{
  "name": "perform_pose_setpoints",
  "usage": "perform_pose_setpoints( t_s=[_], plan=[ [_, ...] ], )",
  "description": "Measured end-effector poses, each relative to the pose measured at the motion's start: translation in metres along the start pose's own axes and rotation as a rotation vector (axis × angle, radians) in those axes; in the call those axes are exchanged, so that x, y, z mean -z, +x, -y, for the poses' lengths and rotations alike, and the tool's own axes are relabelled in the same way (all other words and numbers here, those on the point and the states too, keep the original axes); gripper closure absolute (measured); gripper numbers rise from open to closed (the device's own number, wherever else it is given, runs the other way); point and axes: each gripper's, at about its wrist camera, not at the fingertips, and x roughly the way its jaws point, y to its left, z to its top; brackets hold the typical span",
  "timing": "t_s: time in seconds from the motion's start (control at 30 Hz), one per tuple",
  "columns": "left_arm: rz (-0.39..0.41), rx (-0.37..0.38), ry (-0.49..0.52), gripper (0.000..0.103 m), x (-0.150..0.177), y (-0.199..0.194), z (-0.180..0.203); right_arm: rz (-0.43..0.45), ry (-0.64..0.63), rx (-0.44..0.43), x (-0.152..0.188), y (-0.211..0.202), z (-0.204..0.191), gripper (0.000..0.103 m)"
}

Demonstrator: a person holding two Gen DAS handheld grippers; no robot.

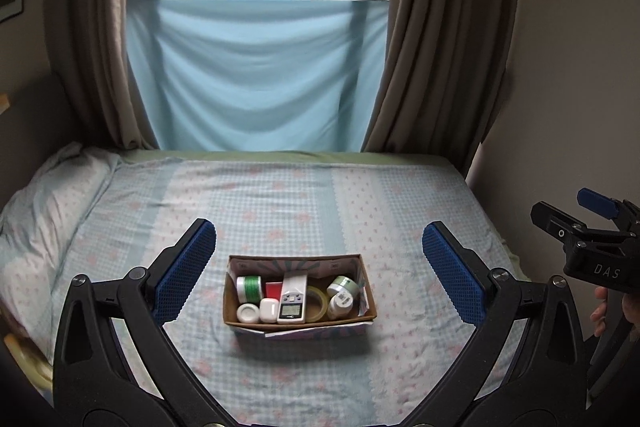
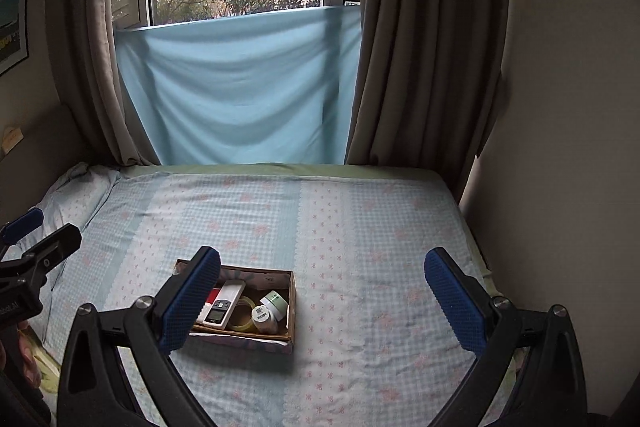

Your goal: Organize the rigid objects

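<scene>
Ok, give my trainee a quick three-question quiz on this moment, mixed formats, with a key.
1. True or false: the left gripper is shut on an item from the cardboard box.
2. Multiple choice: the white digital timer lies A) on the bedsheet beside the box, B) inside the box, C) between the right gripper's fingers.
3. Fill in: beside the timer, towards the two green-lidded jars, lies a roll of clear ____.

Key: 1 false, both grippers are open and hold nothing; 2 B; 3 tape.
</scene>
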Motion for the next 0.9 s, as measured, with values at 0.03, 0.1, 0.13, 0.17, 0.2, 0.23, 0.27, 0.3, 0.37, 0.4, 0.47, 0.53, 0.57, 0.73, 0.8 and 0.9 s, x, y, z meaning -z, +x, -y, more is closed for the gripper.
perform_pose_setpoints(
  t_s=[0.03, 0.1, 0.13, 0.17, 0.2, 0.23, 0.27, 0.3, 0.37, 0.4, 0.47, 0.53, 0.57, 0.73, 0.8, 0.9],
  plan=[
    [0.004, -0.005, 0.003, 0.000, 0.000, -0.002, 0.002, 0.003, 0.002, 0.001, 0.001, -0.001, 0.001, 0.001],
    [0.013, -0.015, 0.009, 0.000, 0.001, -0.005, 0.005, 0.011, 0.002, 0.009, 0.002, -0.004, 0.004, 0.001],
    [0.015, -0.018, 0.012, 0.000, 0.002, -0.004, 0.007, 0.013, 0.003, 0.011, 0.002, -0.004, 0.005, 0.001],
    [0.017, -0.022, 0.014, 0.000, 0.003, -0.005, 0.008, 0.017, 0.006, 0.010, 0.002, -0.006, 0.006, 0.001],
    [0.019, -0.025, 0.016, 0.000, 0.004, -0.006, 0.009, 0.019, 0.010, 0.009, 0.003, -0.007, 0.008, 0.001],
    [0.019, -0.027, 0.019, 0.000, 0.005, -0.006, 0.011, 0.021, 0.012, 0.008, 0.003, -0.007, 0.009, 0.001],
    [0.017, -0.030, 0.020, 0.000, 0.005, -0.005, 0.012, 0.023, 0.013, 0.010, 0.003, -0.008, 0.010, 0.001],
    [0.014, -0.029, 0.020, 0.000, 0.006, -0.005, 0.013, 0.024, 0.013, 0.009, 0.003, -0.009, 0.012, 0.001],
    [0.011, -0.029, 0.022, 0.000, 0.006, -0.004, 0.015, 0.023, 0.019, 0.006, 0.003, -0.008, 0.014, 0.001],
    [0.011, -0.030, 0.024, 0.000, 0.006, -0.004, 0.016, 0.024, 0.021, 0.006, 0.002, -0.008, 0.015, 0.001],
    [0.012, -0.031, 0.028, 0.000, 0.006, -0.004, 0.018, 0.027, 0.020, 0.008, 0.003, -0.011, 0.017, 0.001],
    [0.013, -0.028, 0.028, 0.000, 0.006, -0.003, 0.020, 0.029, 0.019, 0.008, 0.002, -0.011, 0.017, 0.001],
    [0.014, -0.027, 0.029, 0.000, 0.006, -0.003, 0.020, 0.028, 0.019, 0.008, 0.002, -0.011, 0.017, 0.001],
    [0.018, -0.030, 0.037, 0.000, 0.006, -0.002, 0.024, 0.025, 0.023, 0.008, 0.002, -0.009, 0.019, 0.001],
    [0.021, -0.033, 0.040, 0.000, 0.006, -0.001, 0.024, 0.026, 0.027, 0.008, 0.002, -0.010, 0.020, 0.001],
    [0.020, -0.032, 0.040, 0.000, 0.004, 0.001, 0.023, 0.025, 0.026, 0.009, 0.000, -0.008, 0.019, 0.001]
  ],
)
